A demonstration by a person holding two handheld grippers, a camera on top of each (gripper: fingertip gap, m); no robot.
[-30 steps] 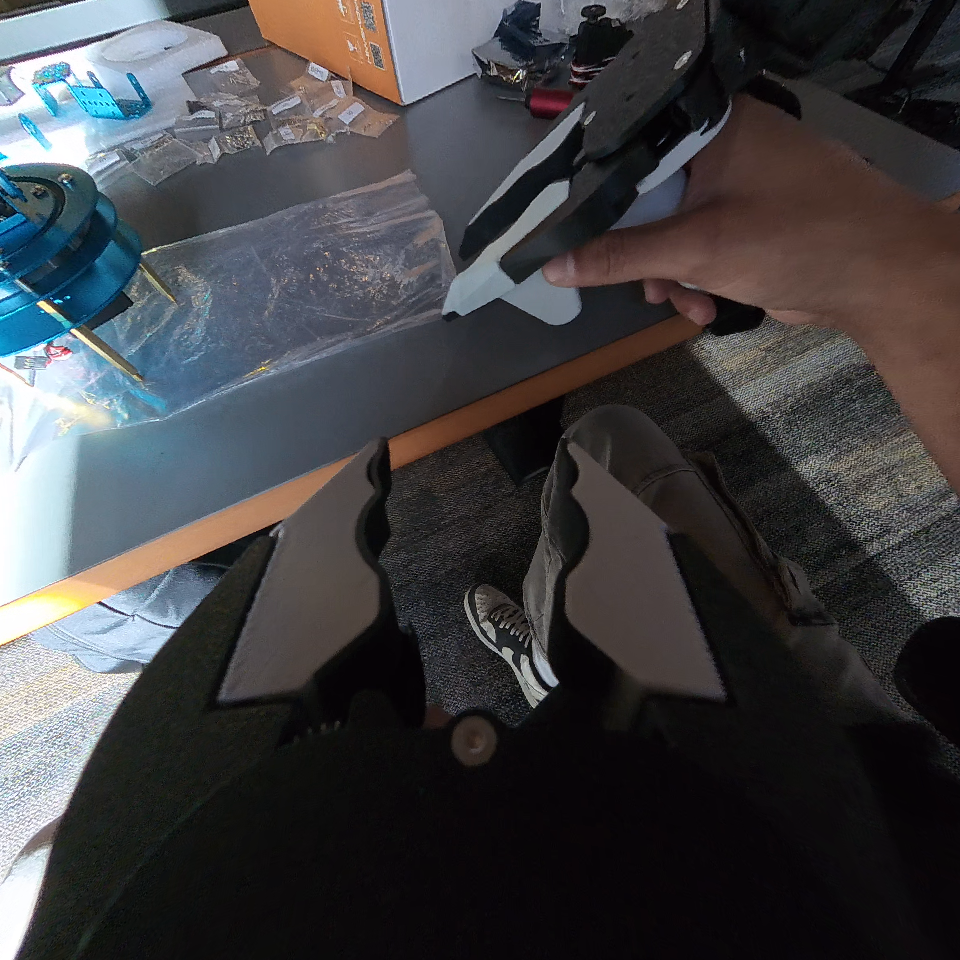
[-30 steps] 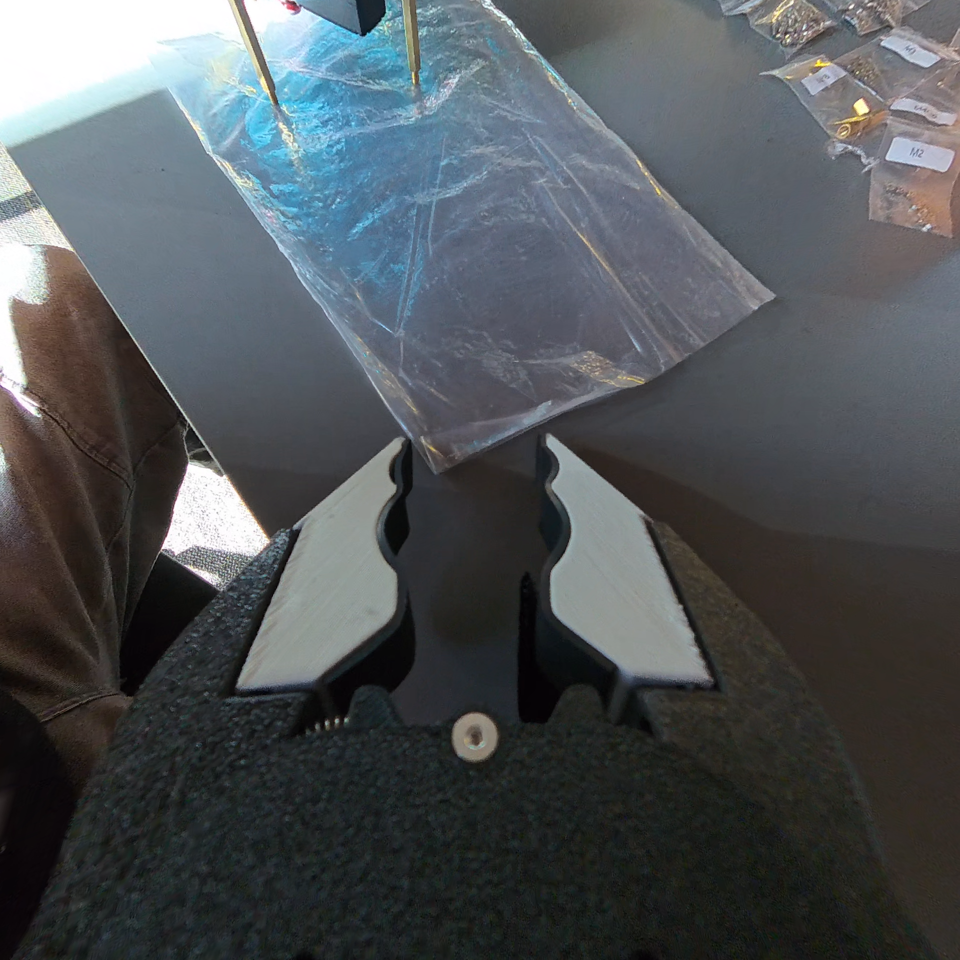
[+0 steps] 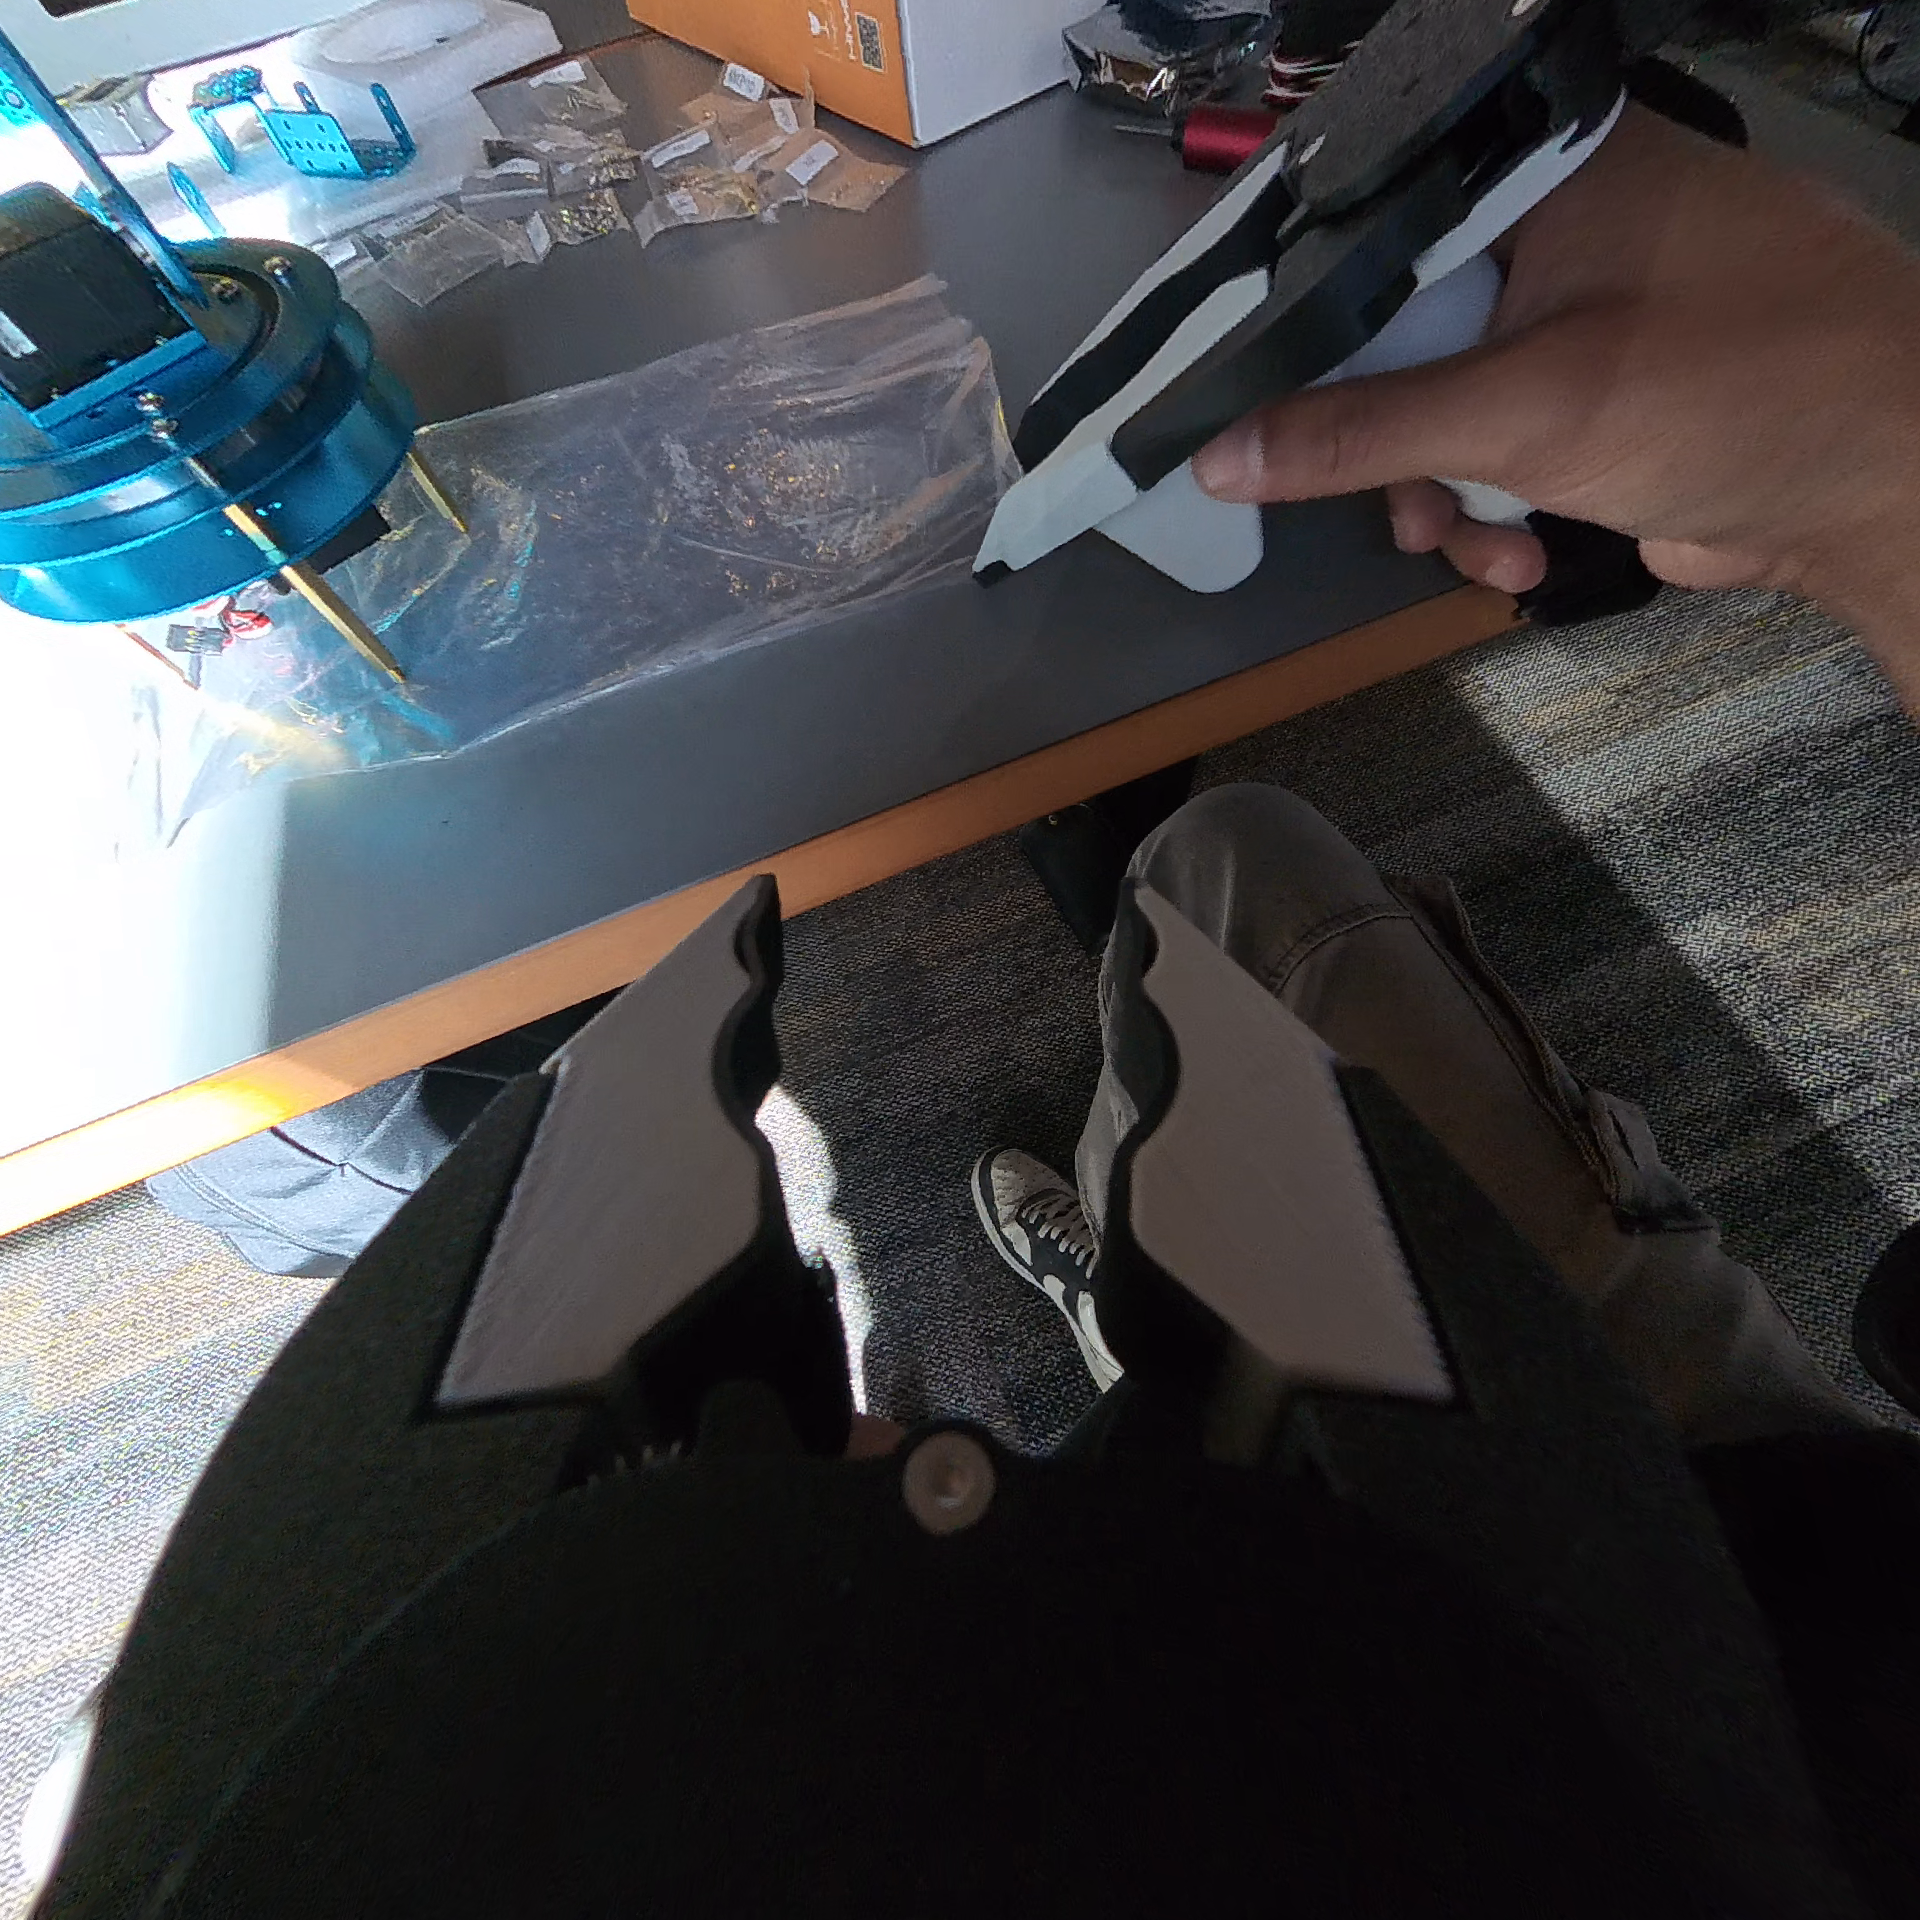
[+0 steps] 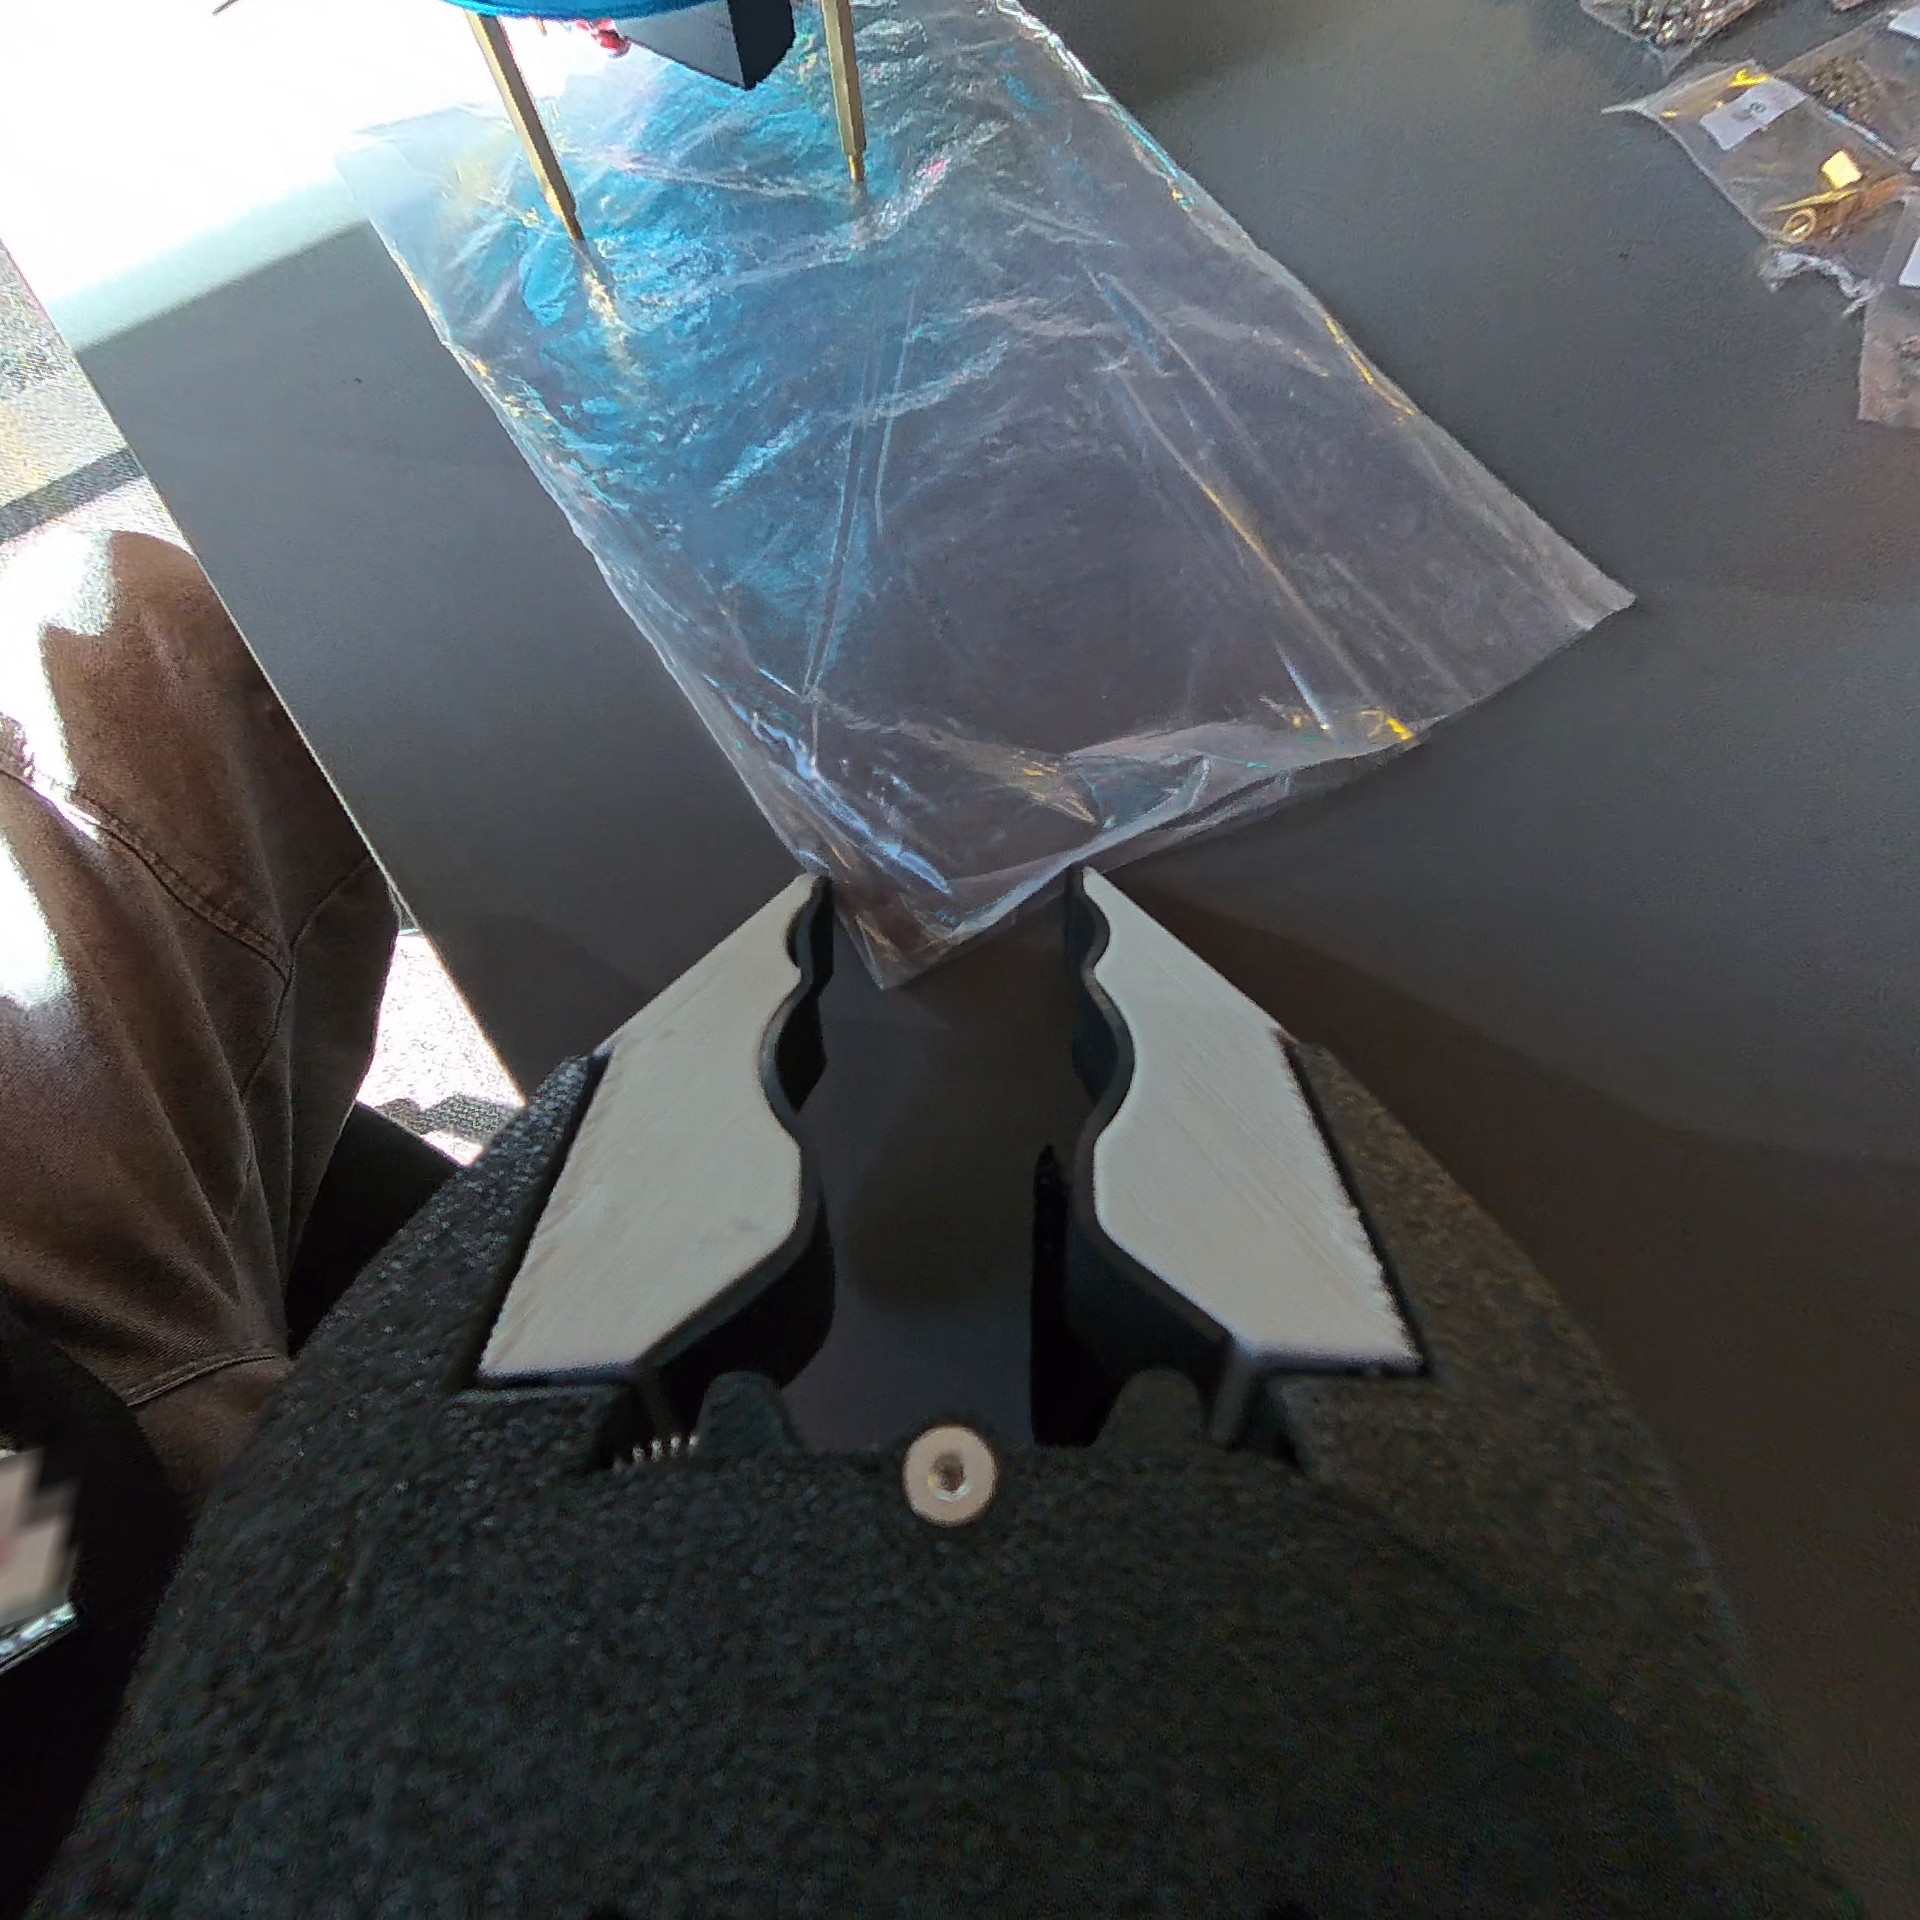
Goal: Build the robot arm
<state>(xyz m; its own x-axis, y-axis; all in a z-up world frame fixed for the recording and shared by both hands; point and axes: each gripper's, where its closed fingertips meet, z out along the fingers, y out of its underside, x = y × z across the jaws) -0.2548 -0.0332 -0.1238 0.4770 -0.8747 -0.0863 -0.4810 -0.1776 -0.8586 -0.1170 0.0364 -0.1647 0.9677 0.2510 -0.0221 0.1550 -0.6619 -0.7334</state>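
Note:
A clear plastic bag [image 4: 987, 499] lies flat on the dark grey table [image 4: 1558, 935]; it also shows in the left wrist view [image 3: 707, 520]. My right gripper [image 4: 948, 894] is open, low over the table, and the bag's near corner lies between its fingertips. In the left wrist view the right gripper [image 3: 997, 566] is held by a hand [image 3: 1662, 364] with its tips at the bag's edge. My left gripper [image 3: 945, 904] is open and empty, held off the table's front edge over the carpet. A blue round metal assembly [image 3: 177, 436] on brass standoffs stands on the bag's far end.
Several small bags of hardware [image 3: 665, 187] lie at the back, with an orange and white box [image 3: 914, 52] and a red cylinder [image 3: 1226, 135]. The table has an orange front edge [image 3: 935, 810]. A person's leg [image 3: 1351, 1039] and shoe [image 3: 1049, 1247] are below. Tip to tip, the grippers are about 15 centimeters apart.
My right gripper has moved forward so the bag's corner now sits between its fingertips. The left gripper has shifted slightly; the blue assembly shows more.

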